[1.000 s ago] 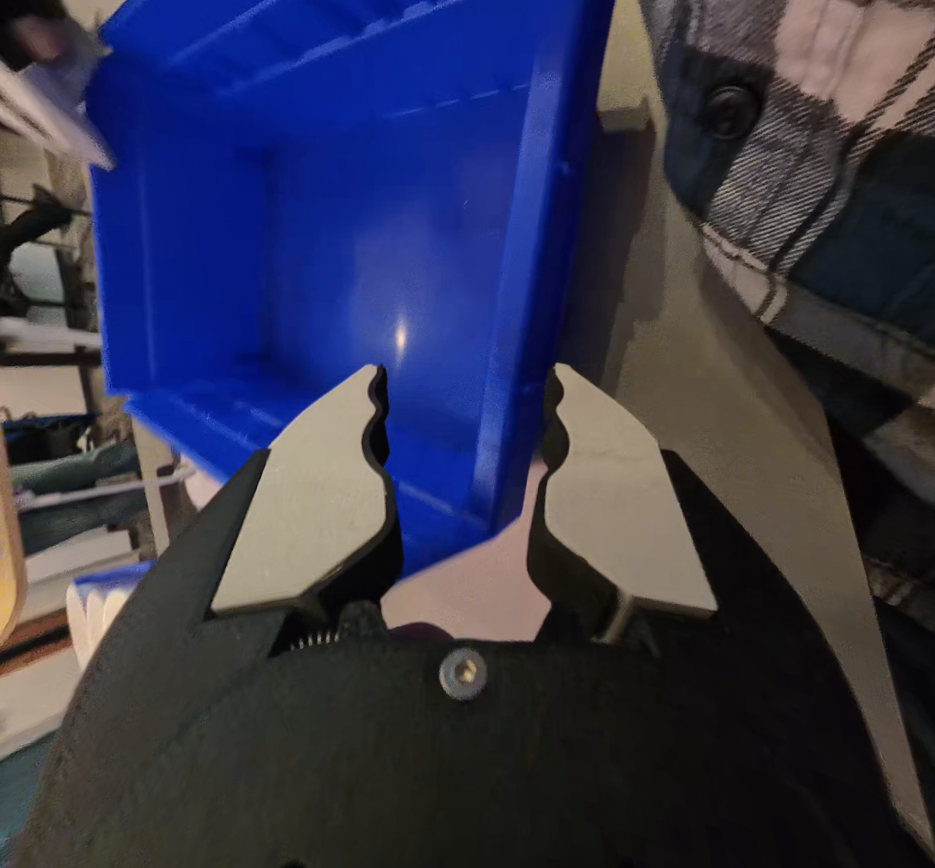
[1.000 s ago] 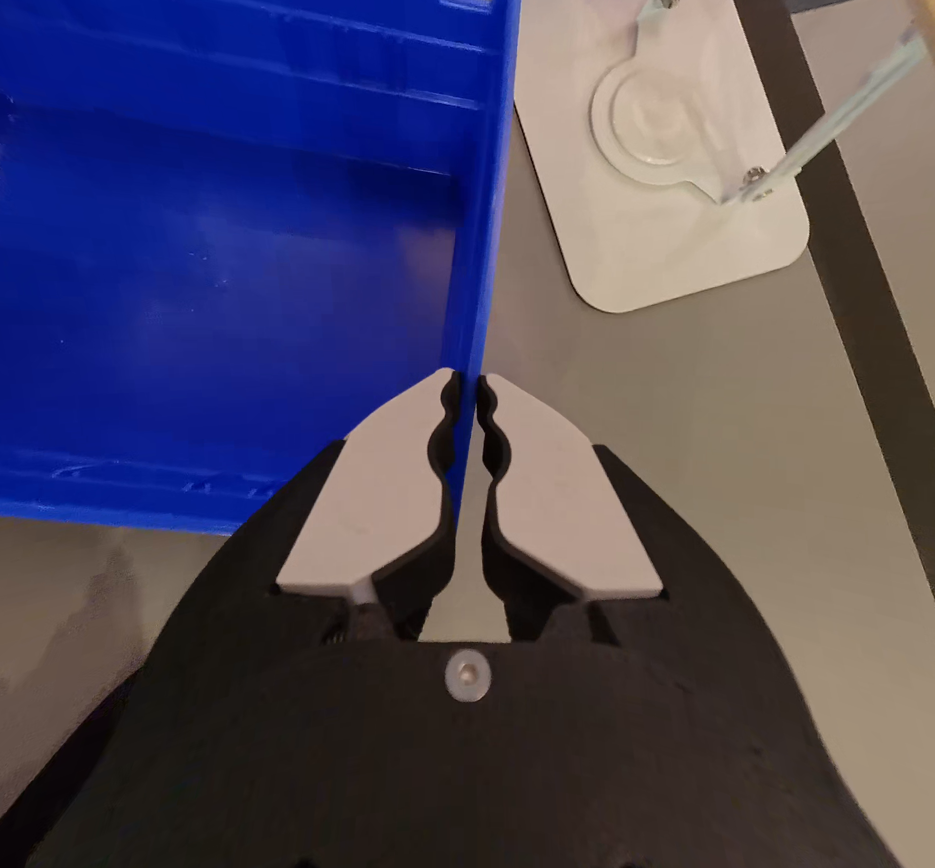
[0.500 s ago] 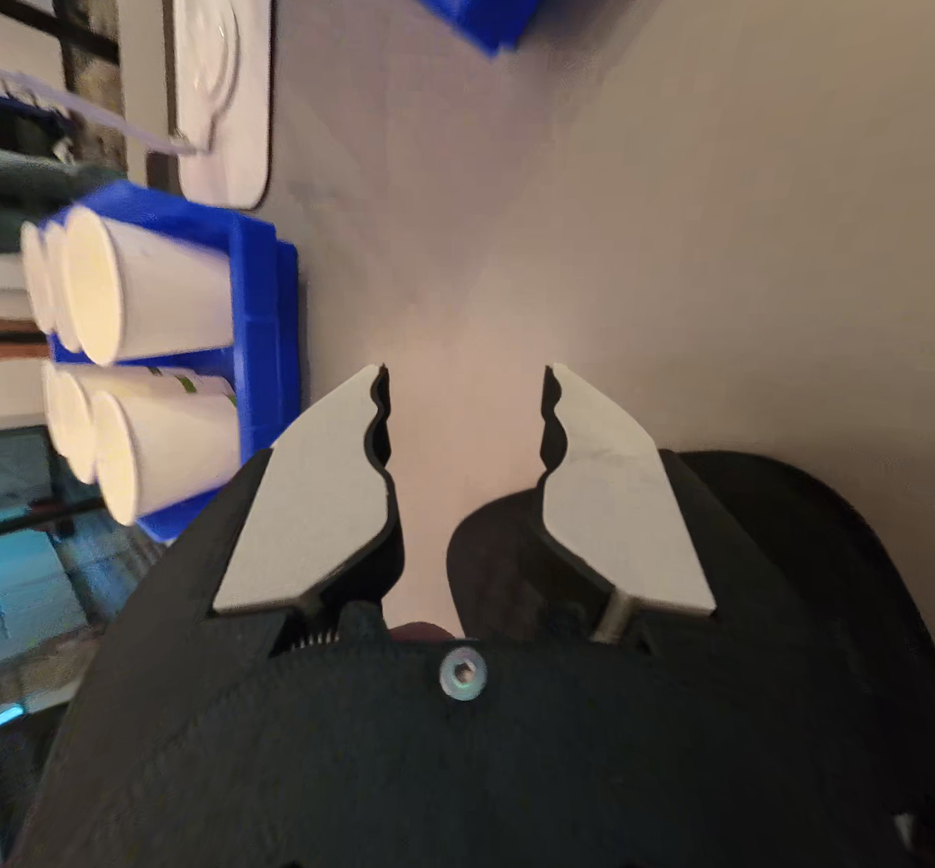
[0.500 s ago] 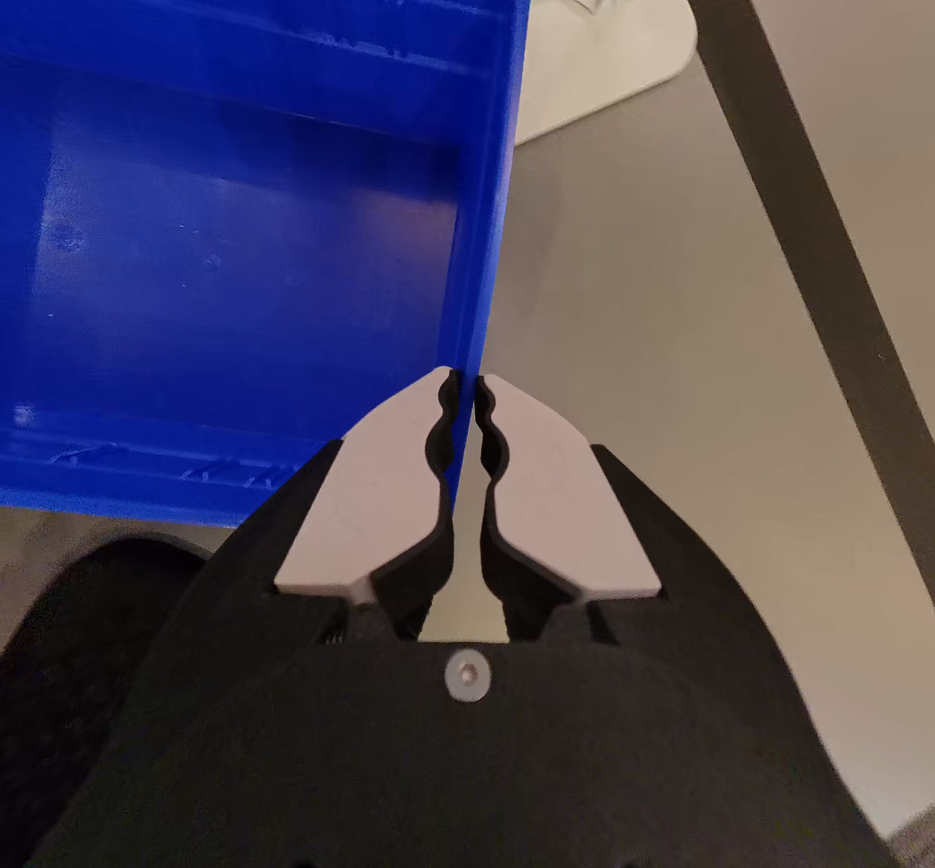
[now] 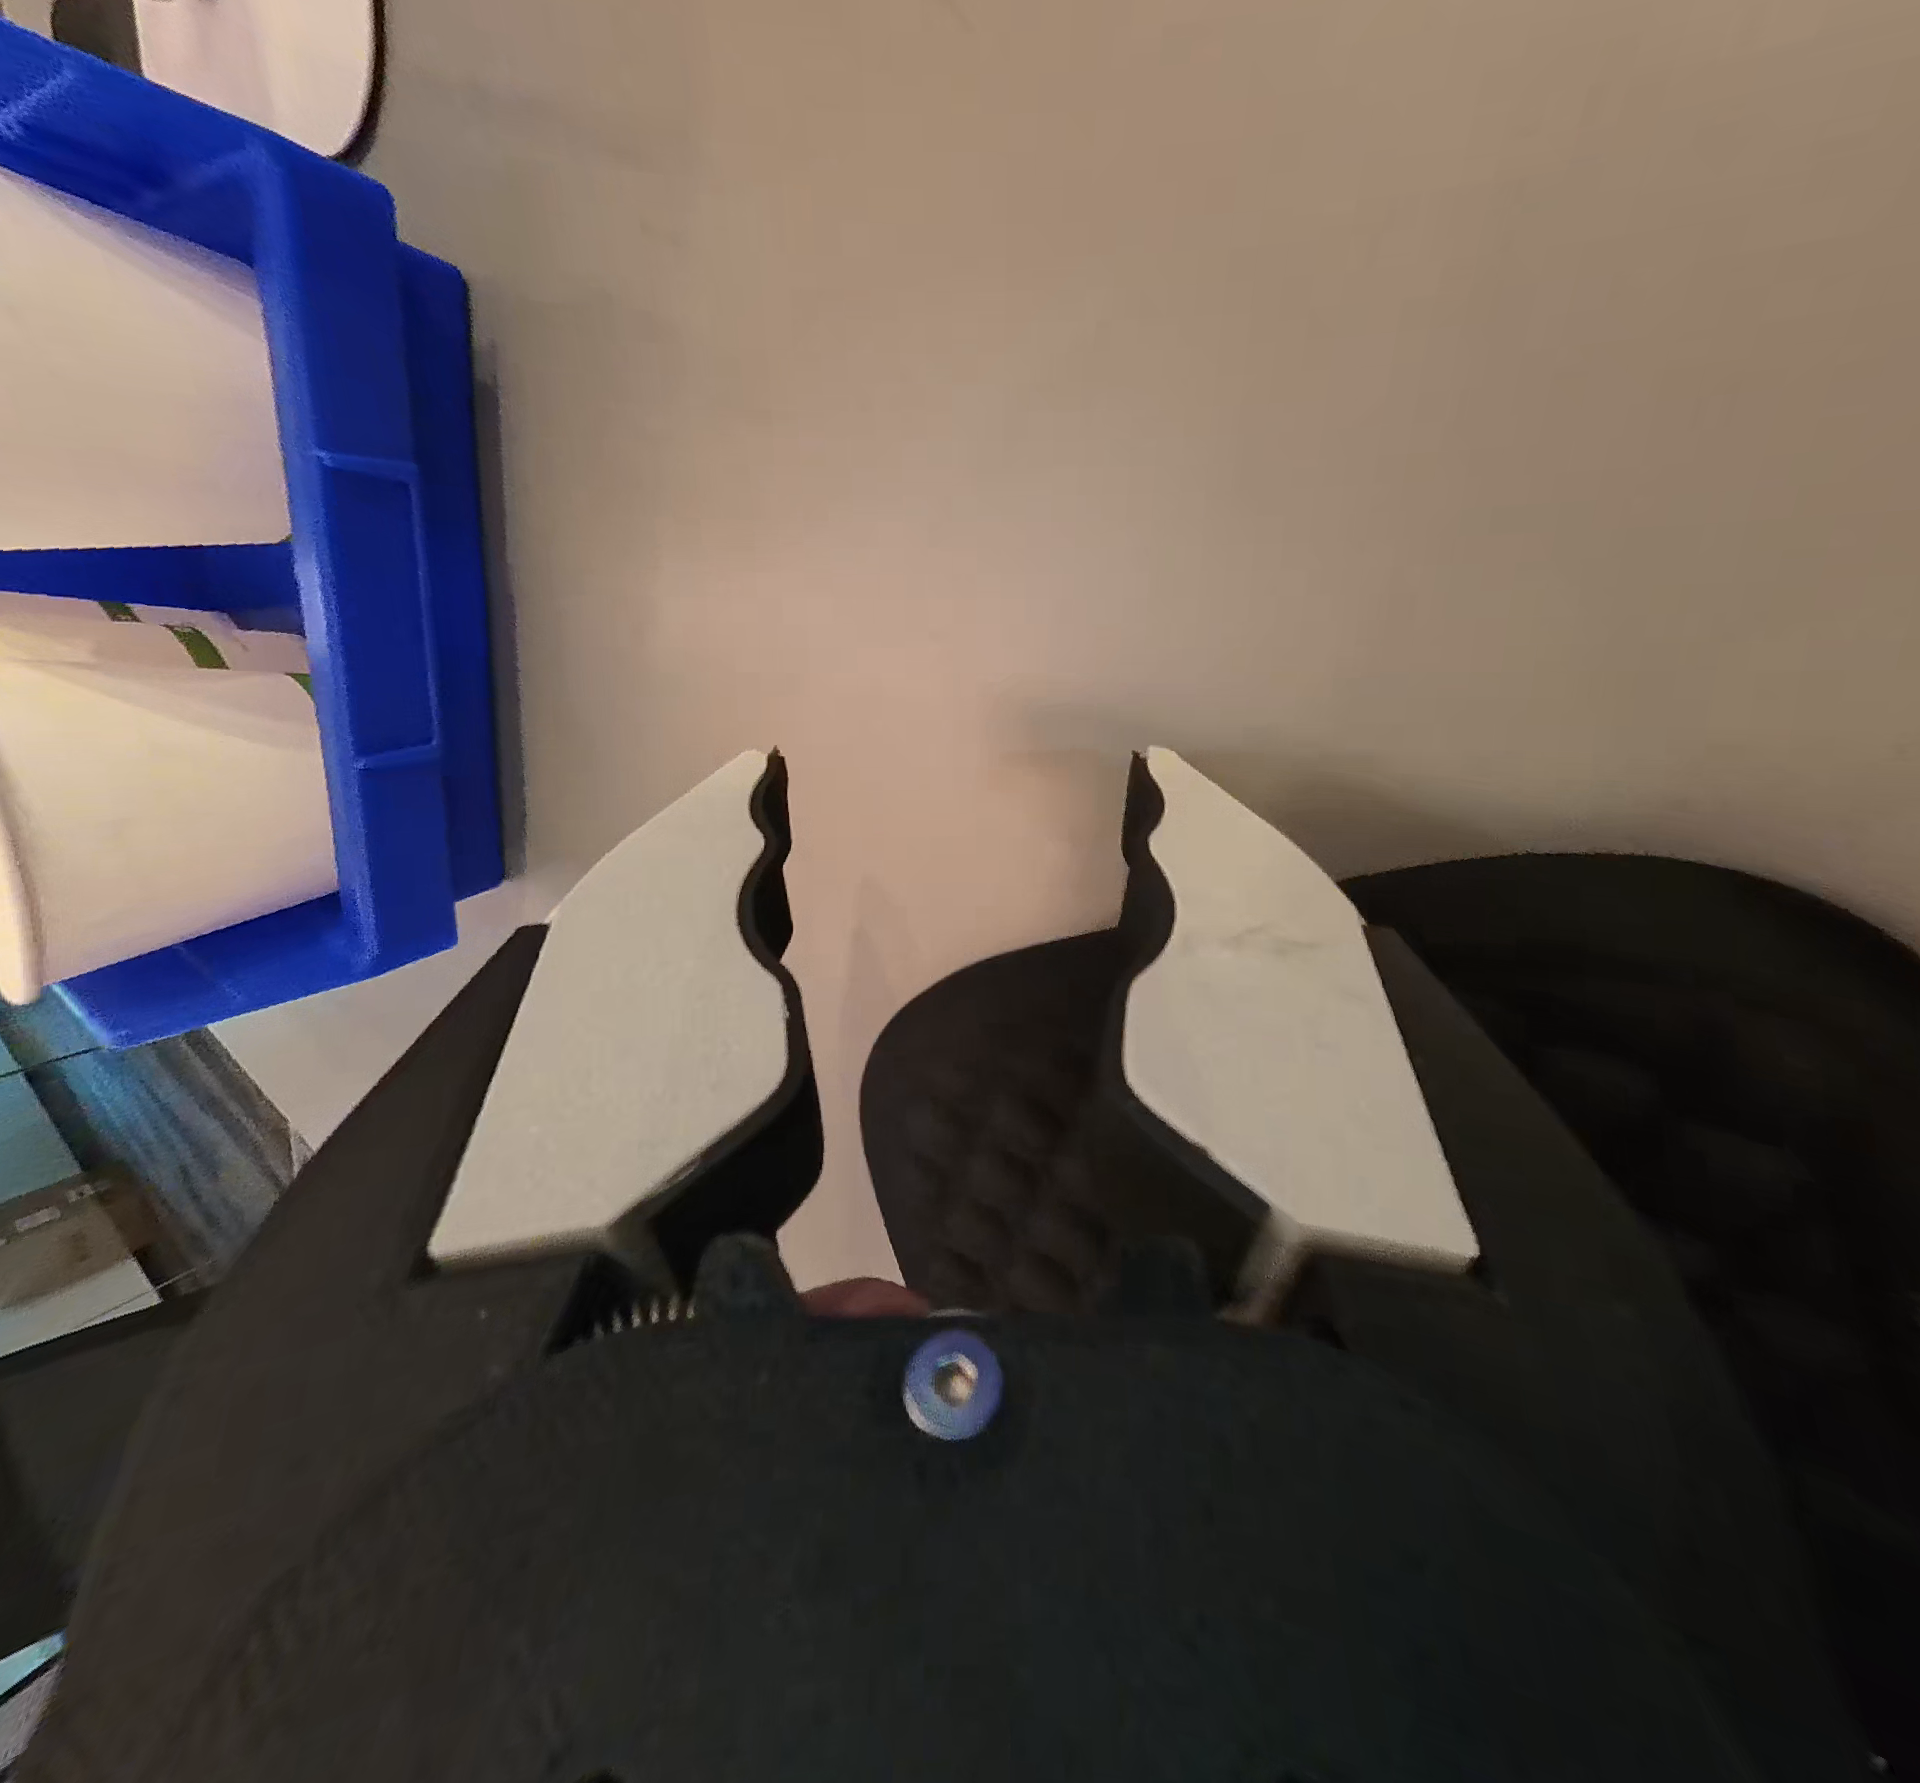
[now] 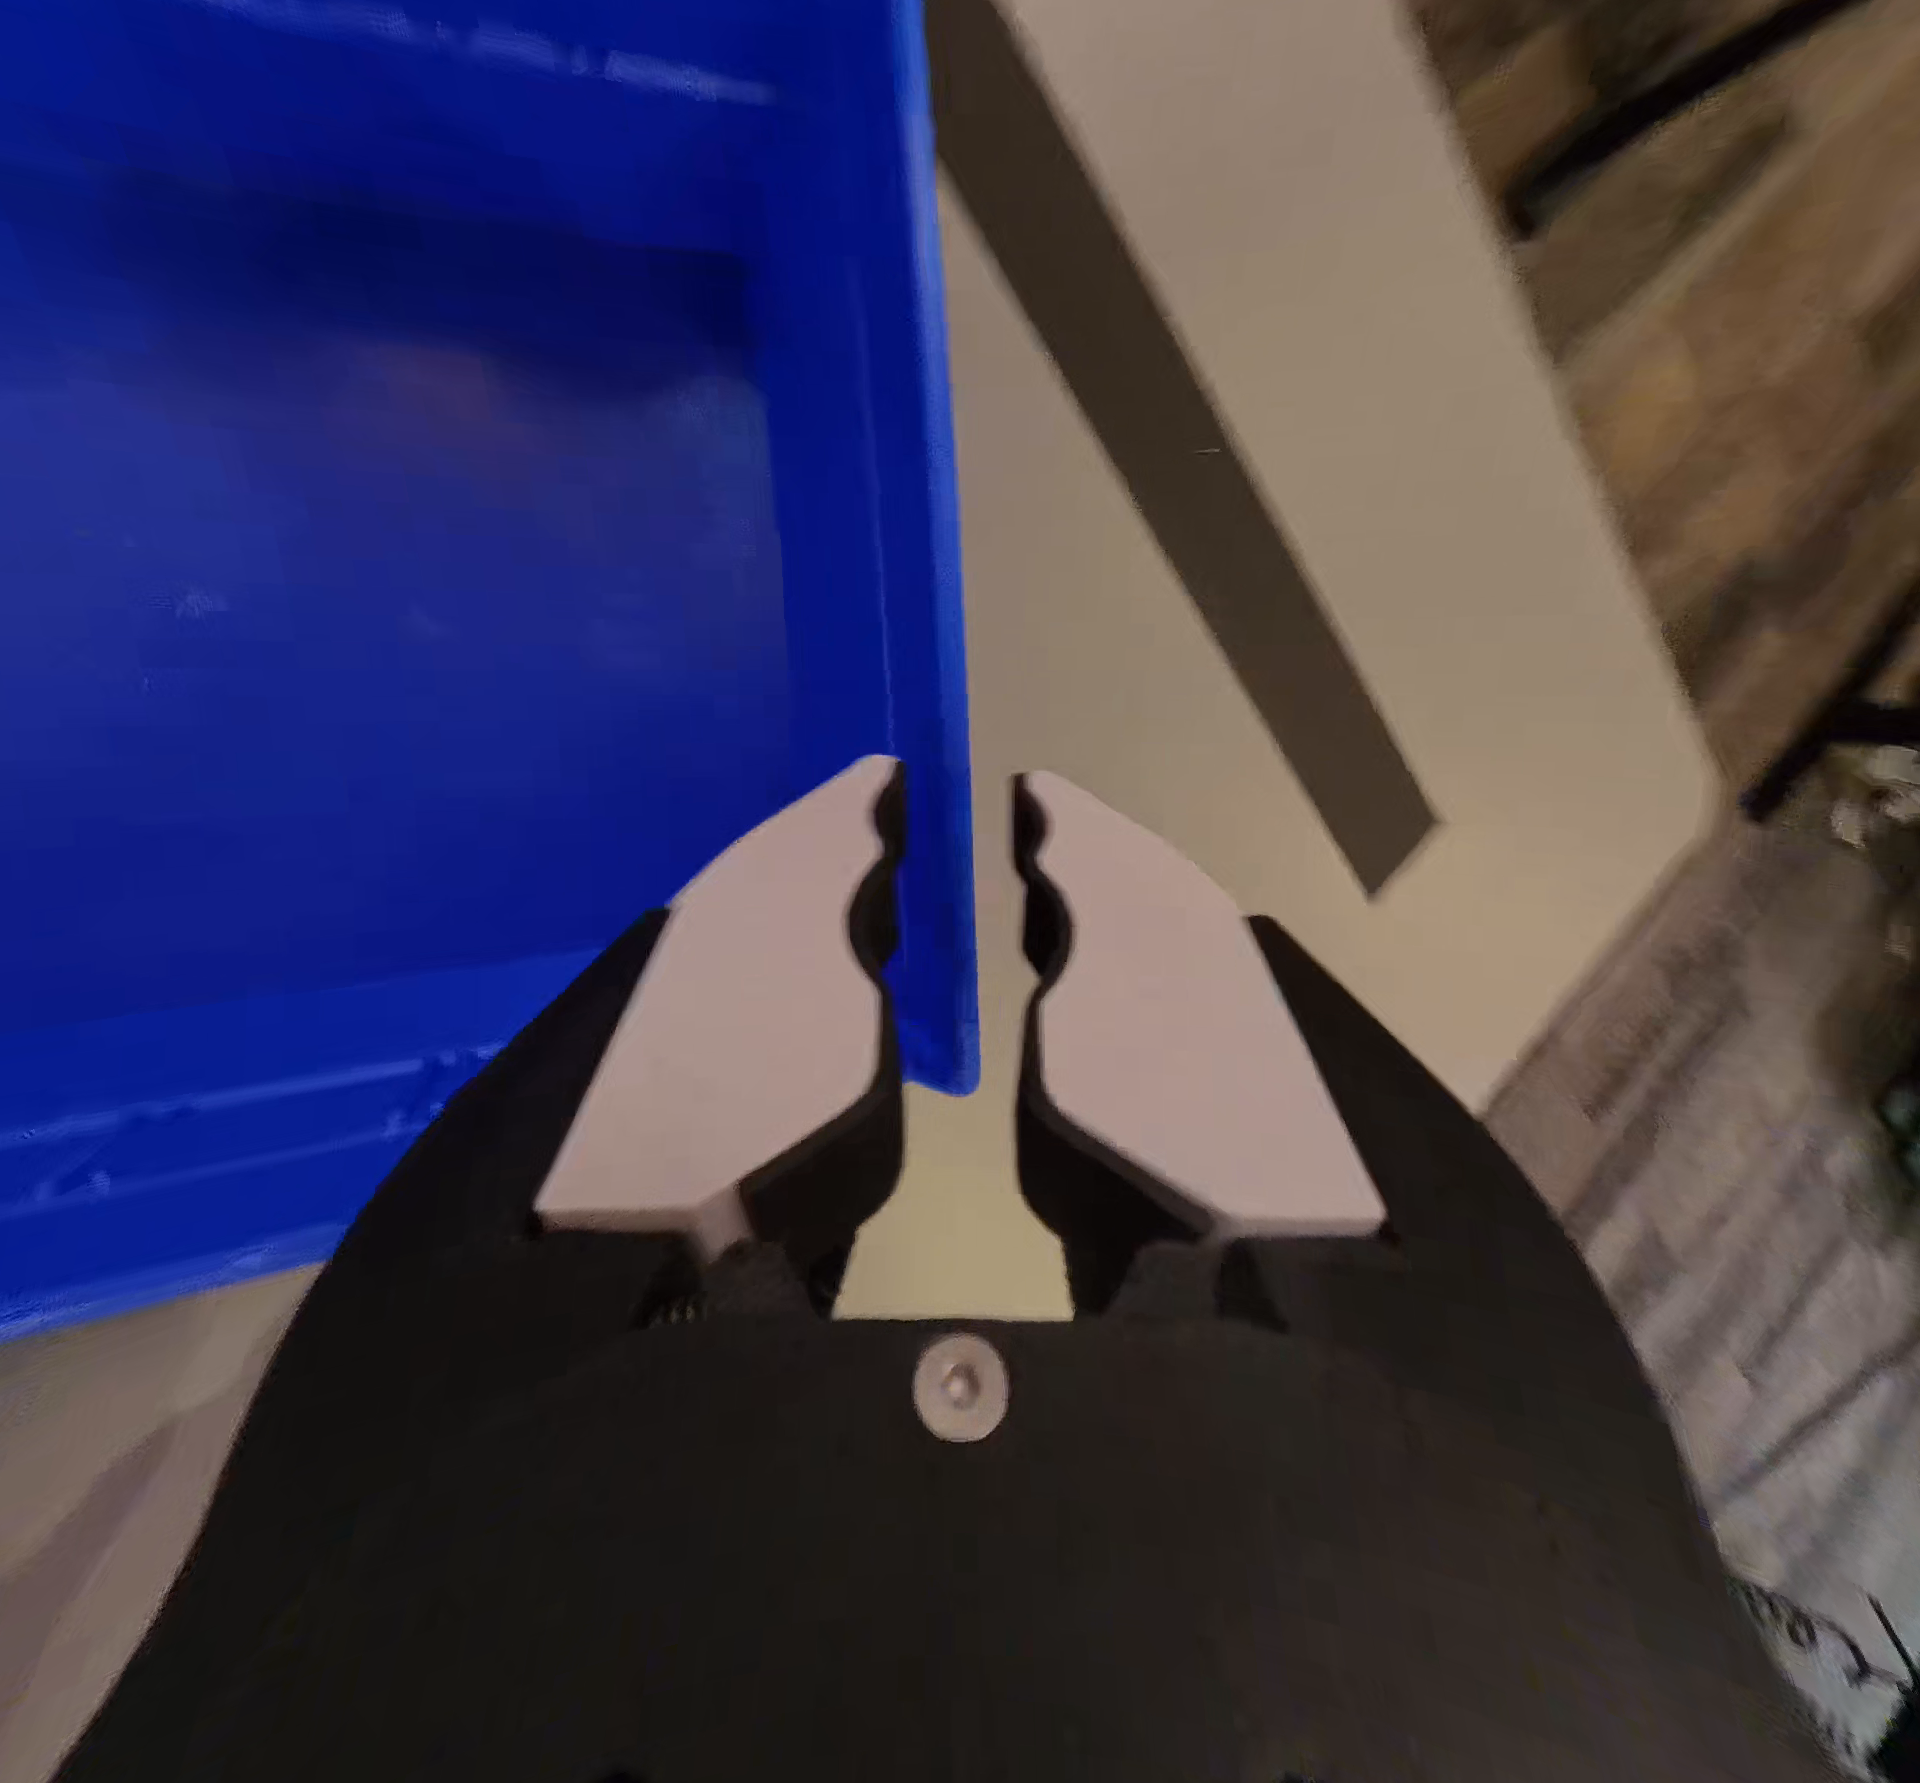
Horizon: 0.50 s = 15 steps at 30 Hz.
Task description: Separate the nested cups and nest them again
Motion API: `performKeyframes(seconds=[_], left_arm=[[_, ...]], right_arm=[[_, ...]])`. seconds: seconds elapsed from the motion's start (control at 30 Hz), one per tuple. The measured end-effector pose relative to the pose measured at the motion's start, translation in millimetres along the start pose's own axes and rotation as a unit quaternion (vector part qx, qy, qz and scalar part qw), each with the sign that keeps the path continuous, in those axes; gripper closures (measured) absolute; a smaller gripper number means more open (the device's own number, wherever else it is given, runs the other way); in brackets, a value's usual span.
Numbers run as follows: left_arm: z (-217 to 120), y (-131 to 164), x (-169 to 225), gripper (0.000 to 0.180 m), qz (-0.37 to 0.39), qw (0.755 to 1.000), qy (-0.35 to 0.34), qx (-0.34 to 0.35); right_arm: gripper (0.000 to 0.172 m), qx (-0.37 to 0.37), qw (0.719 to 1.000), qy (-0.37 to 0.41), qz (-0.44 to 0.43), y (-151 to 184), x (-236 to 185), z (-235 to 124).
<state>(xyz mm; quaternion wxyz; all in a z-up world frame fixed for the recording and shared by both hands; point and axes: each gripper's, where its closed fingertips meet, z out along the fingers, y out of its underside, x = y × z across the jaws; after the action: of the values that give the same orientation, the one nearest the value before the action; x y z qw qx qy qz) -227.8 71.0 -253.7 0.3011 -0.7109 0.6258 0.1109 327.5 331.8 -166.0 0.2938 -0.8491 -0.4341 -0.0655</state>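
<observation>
Currently right gripper (image 6: 956,777) jaws parted around empty blue bin (image 6: 416,486) wall, right pad clear | left gripper (image 5: 954,757) jaws wide, empty | risk: bin slips; paper cups (image 5: 125,403) unreached.

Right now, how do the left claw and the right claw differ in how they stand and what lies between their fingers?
The left claw is spread wide; the right claw stands much narrower. Only bare table lies between the left claw's fingers, while a blue bin wall stands between the right claw's, with a clear gap at the right finger. Neither grips anything.
</observation>
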Motion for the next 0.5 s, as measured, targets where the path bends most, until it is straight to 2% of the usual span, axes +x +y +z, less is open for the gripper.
performKeyframes(seconds=[0.03,0.1,0.2,0.27,0.4,0.5], left_arm=[[-1,-1,-1,0.119,-0.003,1.000,-0.001,0.002],[-1,2,-5,0.119,-0.001,1.000,-0.008,-0.002],[-3,2,-11,0.119,-0.006,1.000,-0.015,0.000],[-4,1,-15,0.119,-0.007,1.000,-0.022,0.003],[-7,-5,-21,0.119,-0.005,0.999,-0.032,0.013],[-8,-9,-17,0.120,0.001,0.999,-0.032,0.021]], right_arm=[[0.139,0.012,1.000,0.025,0.003,-4,3,-10],[0.130,0.050,0.998,0.033,-0.006,-21,-15,-35],[0.128,0.121,0.990,-0.056,-0.038,-57,-99,-71],[0.129,0.127,0.982,-0.120,-0.069,-68,-163,-79],[0.128,0.079,0.971,-0.191,-0.122,-66,-258,-60],[0.130,-0.006,0.975,-0.140,-0.169,-47,-270,-27]])
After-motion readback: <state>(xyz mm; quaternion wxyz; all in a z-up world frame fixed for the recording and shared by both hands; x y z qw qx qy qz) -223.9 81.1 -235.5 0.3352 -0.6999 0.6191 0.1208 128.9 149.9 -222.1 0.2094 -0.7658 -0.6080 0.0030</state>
